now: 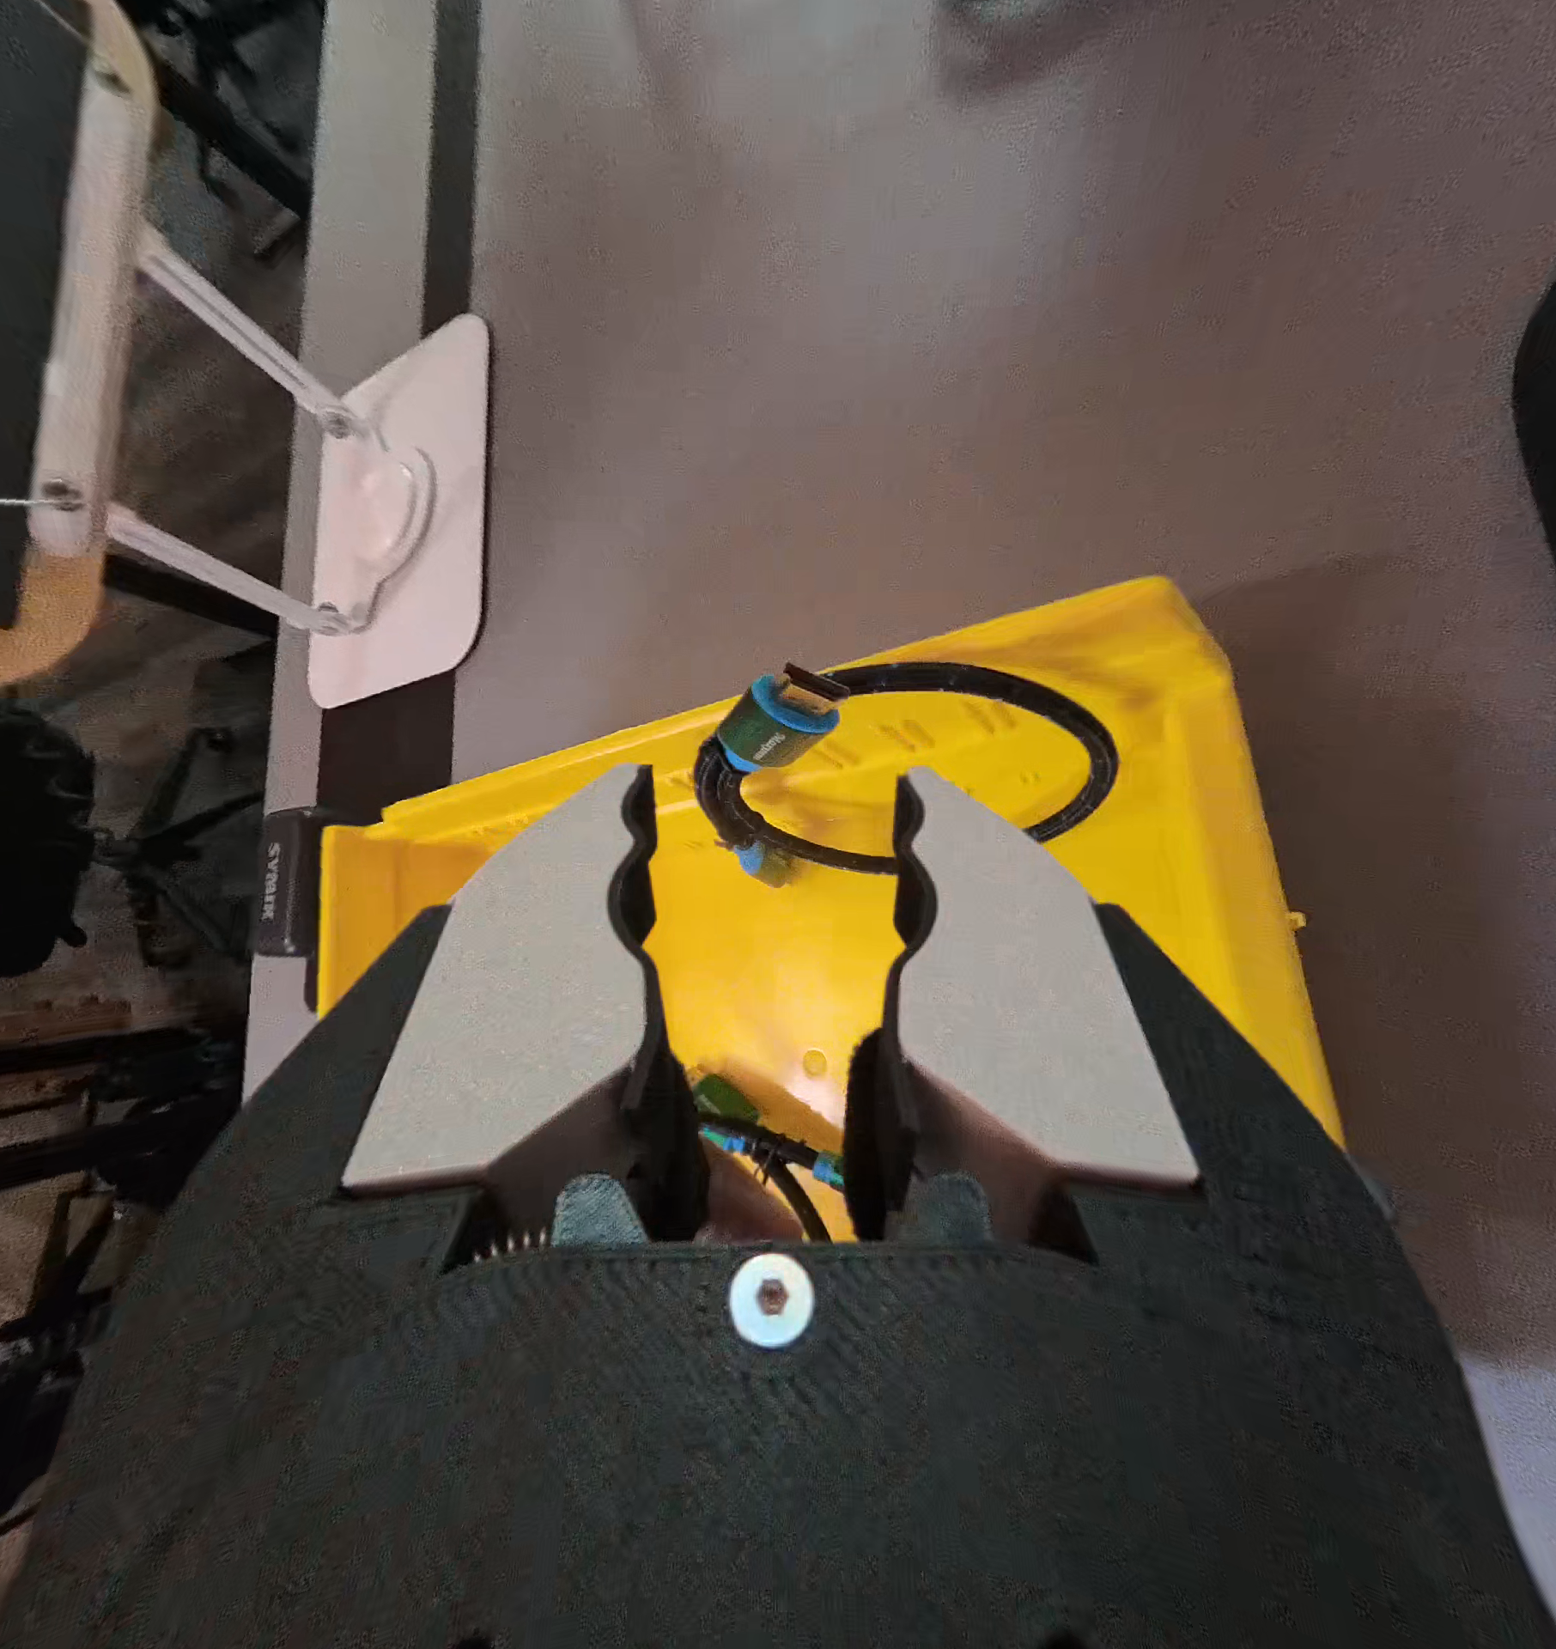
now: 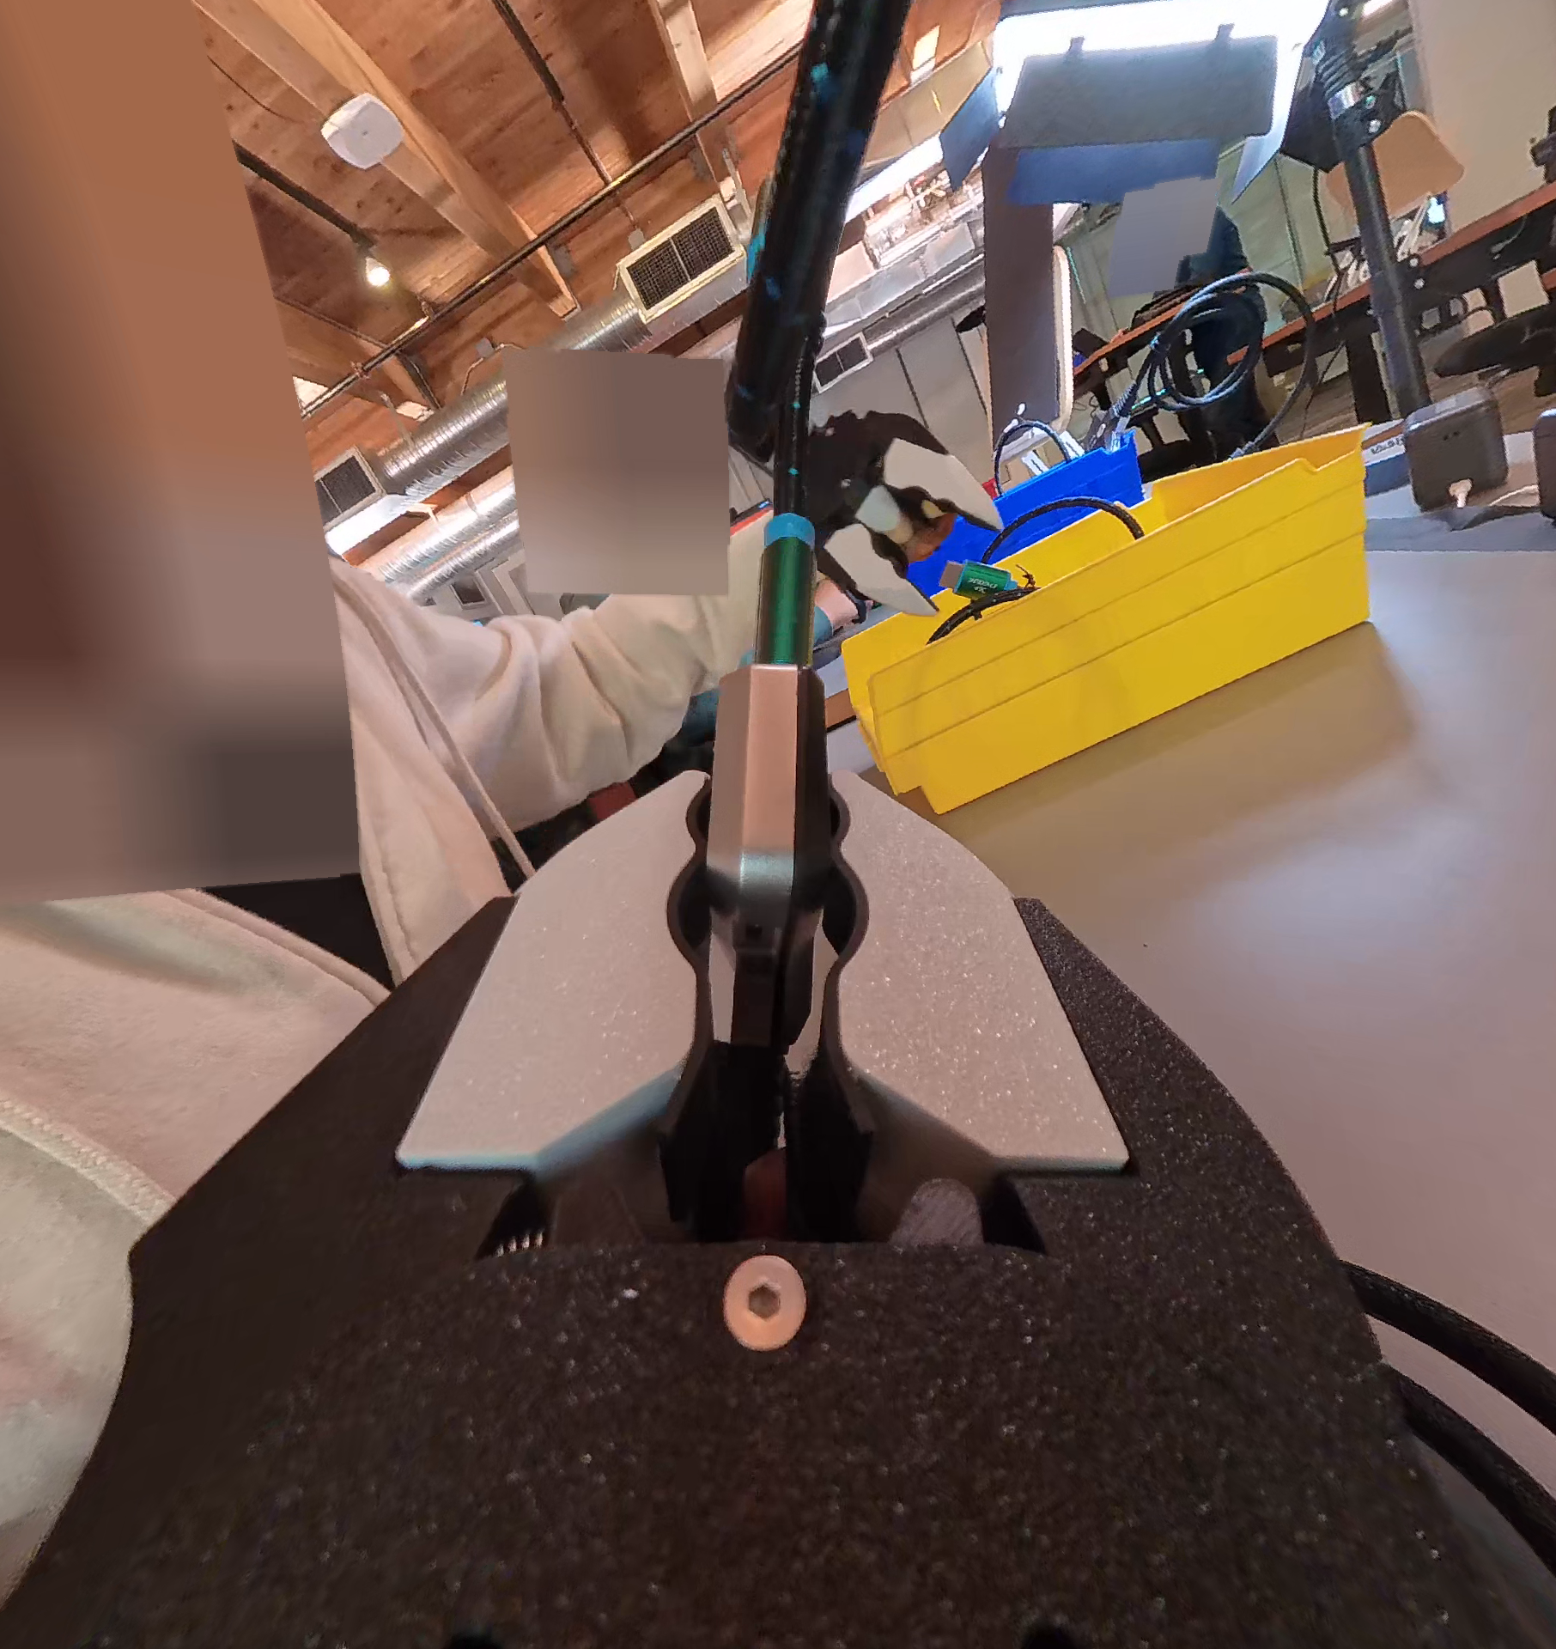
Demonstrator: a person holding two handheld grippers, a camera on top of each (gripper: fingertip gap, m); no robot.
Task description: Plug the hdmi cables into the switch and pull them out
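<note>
My left gripper (image 1: 774, 785) is open and empty, hovering over a yellow bin (image 1: 1203, 803). In the bin lies a coiled black HDMI cable (image 1: 1087, 767), its green and blue plug (image 1: 779, 723) sticking up just beyond my fingertips. More plugs (image 1: 725, 1102) lie lower in the bin. My right gripper (image 2: 770, 790) is shut on a grey metal switch (image 2: 752, 803) held upright. A green HDMI plug (image 2: 783, 598) sits in its top end, and its black cable (image 2: 810, 223) runs upward. The right wrist view shows the left gripper (image 2: 957, 562) over the yellow bin (image 2: 1113, 678).
A white stand base (image 1: 400, 509) sits at the grey table's left edge (image 1: 284, 892). A blue bin (image 2: 1078, 482) stands behind the yellow one. Small grey devices (image 2: 1452, 446) sit at the far right. A person's white sleeve (image 2: 533, 696) is on the left. Across from one pair of fingers to the other is roughly 30 cm.
</note>
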